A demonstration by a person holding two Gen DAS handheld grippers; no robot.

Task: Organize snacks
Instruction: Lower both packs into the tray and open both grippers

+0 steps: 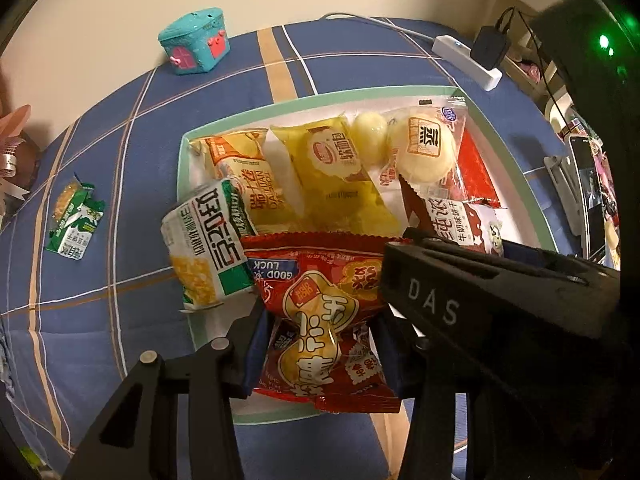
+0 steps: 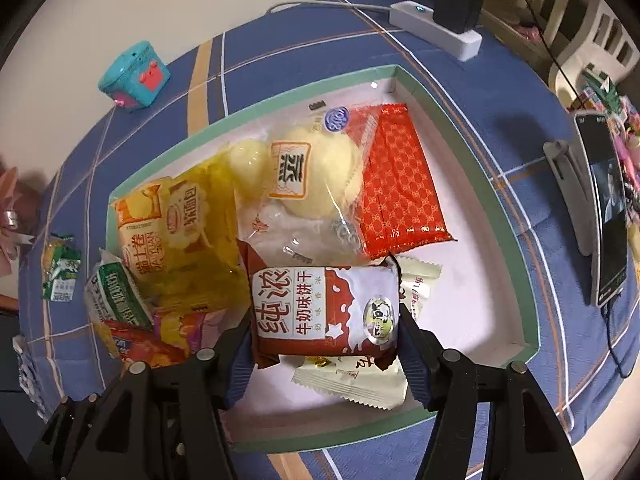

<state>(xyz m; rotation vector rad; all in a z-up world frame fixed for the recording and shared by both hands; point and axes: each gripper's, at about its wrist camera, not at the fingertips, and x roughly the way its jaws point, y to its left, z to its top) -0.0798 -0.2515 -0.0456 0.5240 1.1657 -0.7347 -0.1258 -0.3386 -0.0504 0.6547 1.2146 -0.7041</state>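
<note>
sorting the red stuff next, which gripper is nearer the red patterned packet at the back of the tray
Right. The right gripper sits just in front of the red patterned packet, holding the milk biscuit pack. The left gripper is farther off, across the tray.

Two green corn-print packets (image 1: 208, 248) (image 1: 74, 220), two red packets (image 1: 320, 316) (image 2: 400, 180), one brown milk-biscuit packet (image 2: 326, 314), one teal toy box (image 1: 196, 42), one tray (image 2: 516, 216).

Black angular fingers (image 2: 236, 360) with blue ribbed pads, silver pivot pins, white "DAS" lettering
</note>
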